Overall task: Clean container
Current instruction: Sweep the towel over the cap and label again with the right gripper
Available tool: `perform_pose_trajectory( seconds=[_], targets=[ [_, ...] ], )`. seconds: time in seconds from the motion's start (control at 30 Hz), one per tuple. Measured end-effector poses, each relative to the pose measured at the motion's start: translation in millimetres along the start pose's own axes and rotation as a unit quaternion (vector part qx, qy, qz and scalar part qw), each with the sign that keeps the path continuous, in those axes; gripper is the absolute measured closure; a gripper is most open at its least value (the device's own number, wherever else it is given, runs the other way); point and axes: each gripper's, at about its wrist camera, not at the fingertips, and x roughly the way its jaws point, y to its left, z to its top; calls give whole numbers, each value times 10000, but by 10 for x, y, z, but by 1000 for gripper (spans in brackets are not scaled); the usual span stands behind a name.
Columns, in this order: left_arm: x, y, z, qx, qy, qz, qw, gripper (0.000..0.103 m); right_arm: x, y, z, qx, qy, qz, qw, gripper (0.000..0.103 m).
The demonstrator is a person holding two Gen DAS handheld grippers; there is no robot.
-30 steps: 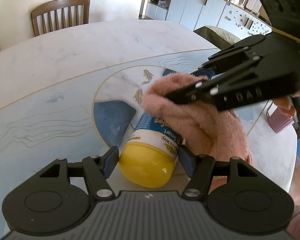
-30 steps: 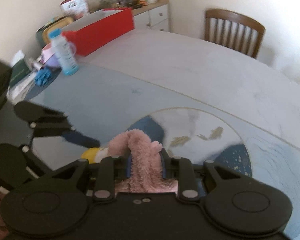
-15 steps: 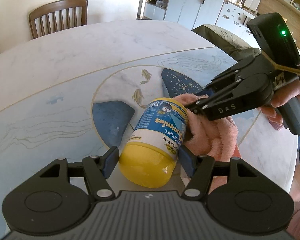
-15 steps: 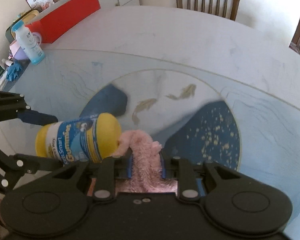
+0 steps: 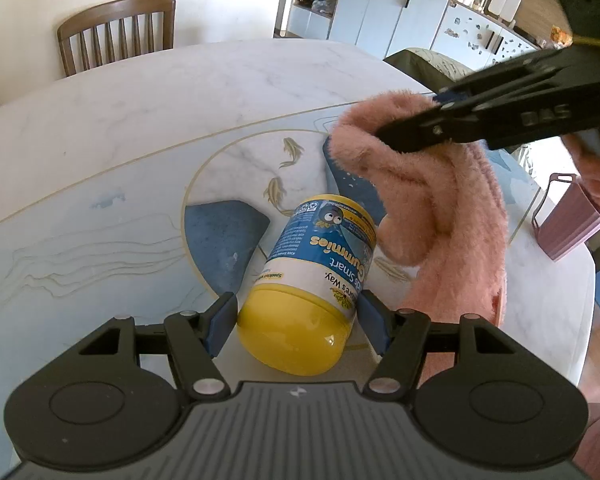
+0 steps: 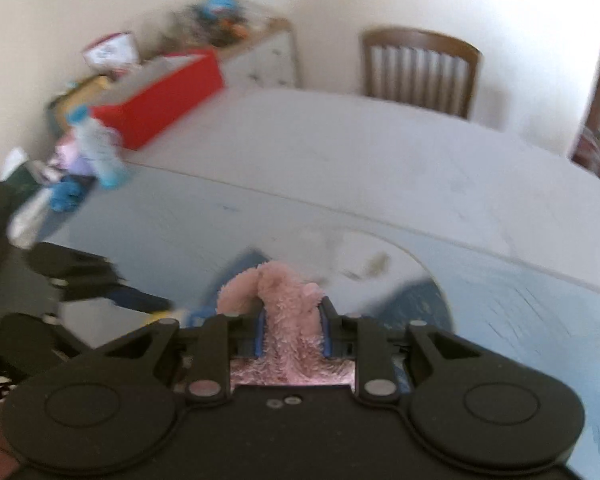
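The left tool (image 5: 298,322) clamped the yellow-lidded blue-labelled plastic gummies jar (image 5: 314,276) on its side, while the right tool (image 6: 292,322), pinching the fluffy pink cloth (image 5: 432,208), hovered at two o'clock, wiping apparently unfinished.

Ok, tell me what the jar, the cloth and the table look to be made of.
Jar: probably plastic; the yellow cap is smooth and glossy with a bright highlight, and a printed blue label wraps the body.
Cloth: soft, fluffy pink pile, likely microfibre or plush; fuzzy fibres show at its edges.
Table: looks like marble or a marble-print surface, grey-veined, smooth and slightly shiny; I can't tell which.
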Motion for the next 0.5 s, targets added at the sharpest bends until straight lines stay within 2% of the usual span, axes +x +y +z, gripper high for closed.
perform_pose_trajectory(
  seconds=[0.1,0.27,0.5],
  targets=[
    [-2,2,1,7,0,4,10000,38,22,216,56,-295,-13,309,9991,79],
    [-6,1,3,86,-2,24,10000,37,178,511,34,-677,212,741,9947,79],
    [5,-64,-3,349,-25,129,9993,38,413,537,0,-651,504,657,9944,78]
  ],
)
